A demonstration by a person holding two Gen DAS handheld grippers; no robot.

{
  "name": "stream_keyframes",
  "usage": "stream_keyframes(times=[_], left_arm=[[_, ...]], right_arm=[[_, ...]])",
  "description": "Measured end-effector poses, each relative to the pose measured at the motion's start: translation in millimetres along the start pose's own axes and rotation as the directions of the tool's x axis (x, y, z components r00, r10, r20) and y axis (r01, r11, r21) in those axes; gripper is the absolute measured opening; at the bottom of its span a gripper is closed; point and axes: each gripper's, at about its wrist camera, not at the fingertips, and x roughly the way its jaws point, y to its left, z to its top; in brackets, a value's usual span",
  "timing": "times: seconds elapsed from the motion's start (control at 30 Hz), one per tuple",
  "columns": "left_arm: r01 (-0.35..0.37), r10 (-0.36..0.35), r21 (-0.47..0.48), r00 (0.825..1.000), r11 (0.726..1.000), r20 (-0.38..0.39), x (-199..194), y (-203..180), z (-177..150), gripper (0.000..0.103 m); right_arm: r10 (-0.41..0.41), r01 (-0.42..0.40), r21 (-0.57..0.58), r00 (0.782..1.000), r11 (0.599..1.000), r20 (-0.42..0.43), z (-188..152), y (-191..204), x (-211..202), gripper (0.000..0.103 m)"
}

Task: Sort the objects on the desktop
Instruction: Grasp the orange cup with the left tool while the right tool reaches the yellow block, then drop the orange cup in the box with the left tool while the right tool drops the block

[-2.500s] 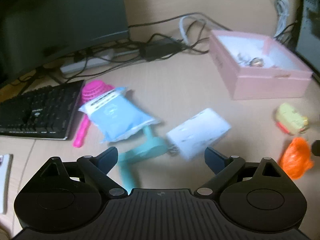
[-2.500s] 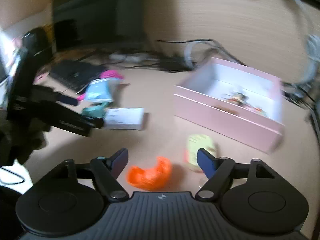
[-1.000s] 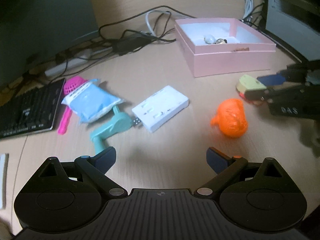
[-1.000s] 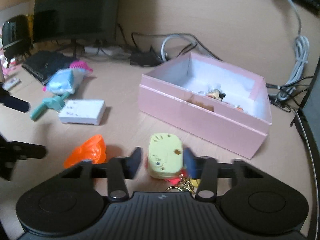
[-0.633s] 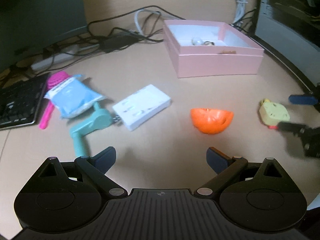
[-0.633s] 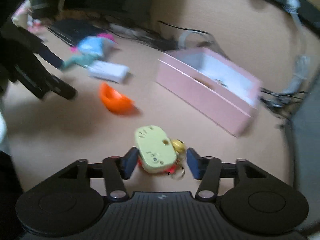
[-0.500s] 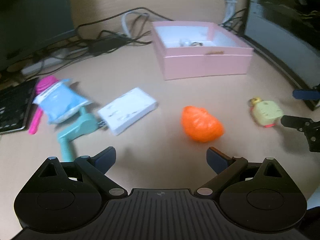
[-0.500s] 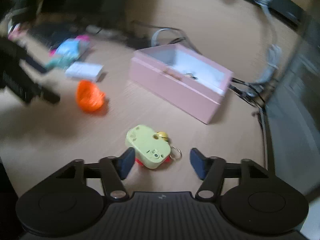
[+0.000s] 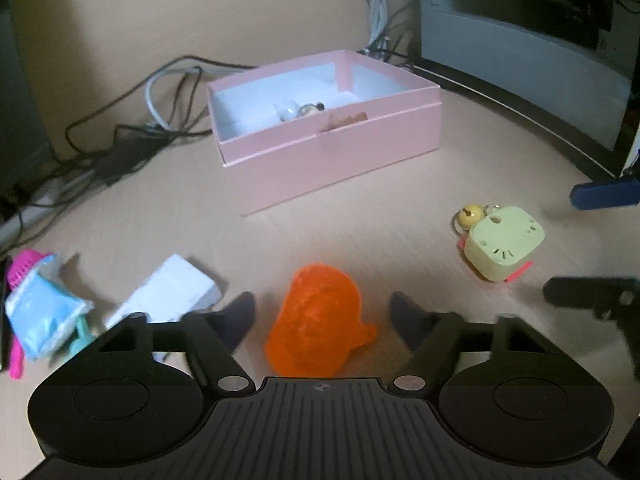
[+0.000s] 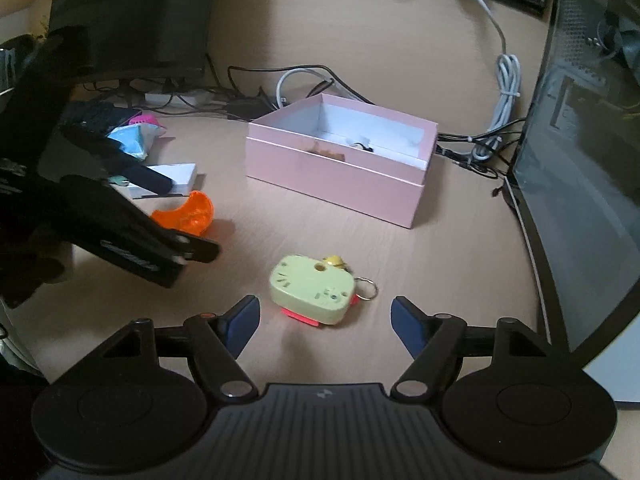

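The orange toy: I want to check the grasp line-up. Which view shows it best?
The left wrist view: the orange toy lies large and unobstructed between the open fingers of the left claw, which have just been closing without touching it. The right wrist view shows it small and far off, partly hidden behind that claw.
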Motion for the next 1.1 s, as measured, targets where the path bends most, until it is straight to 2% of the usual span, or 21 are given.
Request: stream_keyframes(times=[0.1,0.13,0.17,0.43,0.6,0.63,0.67,0.8,0.87,0.93,1.0,1.1], left_arm=[[0.004,-0.004,-0.013,1.000,1.000,0.004,-0.3,-0.2,-0.1,0.072],[0.001,-0.001,-0.016,1.000,1.000,0.001,-0.1,0.0,-0.6,0.070],[-0.003,0.003,-0.022,1.000,1.000,-0.004,0.1,0.7,-1.1,0.062],[0.008,-0.008,-0.062,1.000,0.998,-0.001,-16.4,5.4,-6.3,0.062],[0.016,-0.018,-0.078,1.000,0.997,-0.021,-21.2,6.2,-12.0,0.062],[0.016,-0.017,-0.081,1.000,0.997,-0.024,-21.8,6.9,-12.5,0.062],[0.014,-0.016,-0.085,1.000,0.996,-0.024,-23.3,8.3,-12.5,0.062],[0.021,-0.024,-0.129,1.000,0.991,-0.018,-32.0,18.6,-5.7,0.062],[0.047,-0.048,-0.174,0.999,0.984,-0.006,-37.9,28.3,5.6,0.062],[0.057,-0.053,-0.190,0.998,0.980,0.028,-45.0,36.5,22.1,0.062],[0.056,-0.044,-0.173,0.997,0.983,0.071,-51.6,42.3,43.4,0.062],[0.035,-0.020,-0.106,0.990,0.994,0.138,-57.1,44.6,74.2,0.062]], right_arm=[[0.003,-0.003,0.001,1.000,1.000,-0.004,0.3,5.3,4.9,0.075],[0.002,-0.002,0.001,1.000,1.000,-0.006,0.0,6.5,6.3,0.076],[0.001,-0.001,0.002,1.000,1.000,-0.008,-0.2,7.1,7.8,0.076],[-0.034,0.035,0.054,0.999,0.998,-0.024,3.2,3.1,23.0,0.077],[-0.002,0.006,0.084,0.999,0.996,-0.043,8.7,2.1,40.5,0.079],[-0.007,0.011,0.069,0.998,0.998,-0.056,10.2,4.0,45.0,0.075],[-0.010,0.014,0.050,0.997,0.999,-0.071,11.3,5.8,48.5,0.060],[0.032,-0.031,0.007,0.996,0.999,-0.087,18.8,2.5,43.0,0.058],[0.072,-0.072,-0.013,0.996,0.997,-0.045,31.5,-1.8,25.2,0.058],[0.081,-0.080,-0.038,0.996,0.996,0.031,52.3,-10.4,4.0,0.058],[0.059,-0.053,-0.048,0.990,0.997,0.130,76.5,-20.3,-17.1,0.058],[0.042,-0.036,-0.026,0.965,0.999,0.258,109.8,-36.0,-40.0,0.058]])
